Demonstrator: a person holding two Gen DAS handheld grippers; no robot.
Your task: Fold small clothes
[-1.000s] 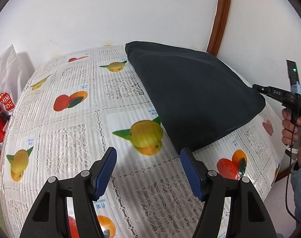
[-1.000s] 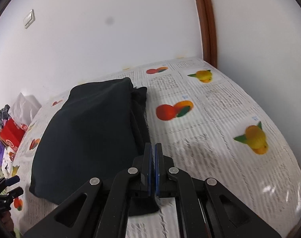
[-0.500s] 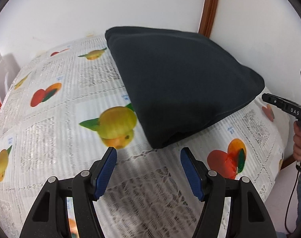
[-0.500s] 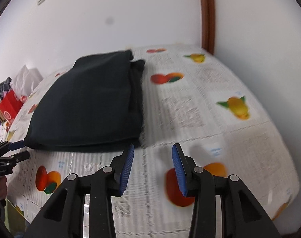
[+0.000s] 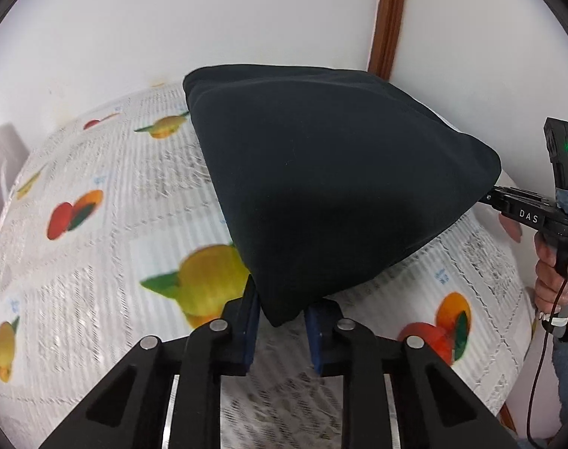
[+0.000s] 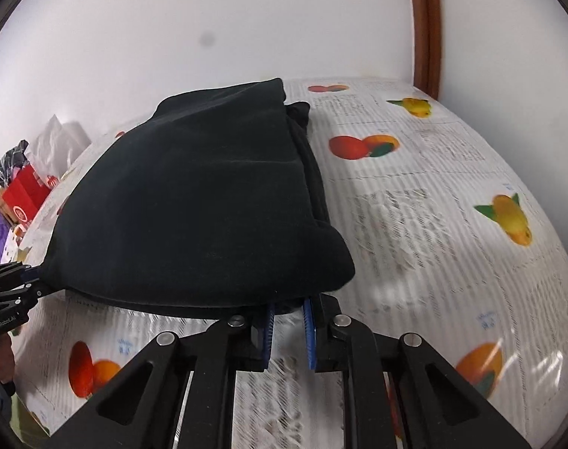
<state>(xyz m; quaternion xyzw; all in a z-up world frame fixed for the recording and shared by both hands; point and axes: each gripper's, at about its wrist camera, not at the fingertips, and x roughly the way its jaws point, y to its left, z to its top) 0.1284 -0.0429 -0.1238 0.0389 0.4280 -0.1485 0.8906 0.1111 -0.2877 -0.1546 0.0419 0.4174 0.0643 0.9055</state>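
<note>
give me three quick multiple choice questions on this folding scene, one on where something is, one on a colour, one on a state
1. Which part of the dark garment lies between the left tool's fingers?
A. a near corner
B. the far edge
C. nothing

2. What colour are the right tool's pads?
A. red
B. blue
C. white

3. How does the garment lie on the fruit-print tablecloth?
A. spread out in a single layer
B. rolled into a tube
C. folded, with layers stacked

Answers:
1 A, the cloth's near tip sits between the closing fingers.
2 B, blue strips line both fingers.
3 C, the right wrist view shows layered edges along its right side.
</note>
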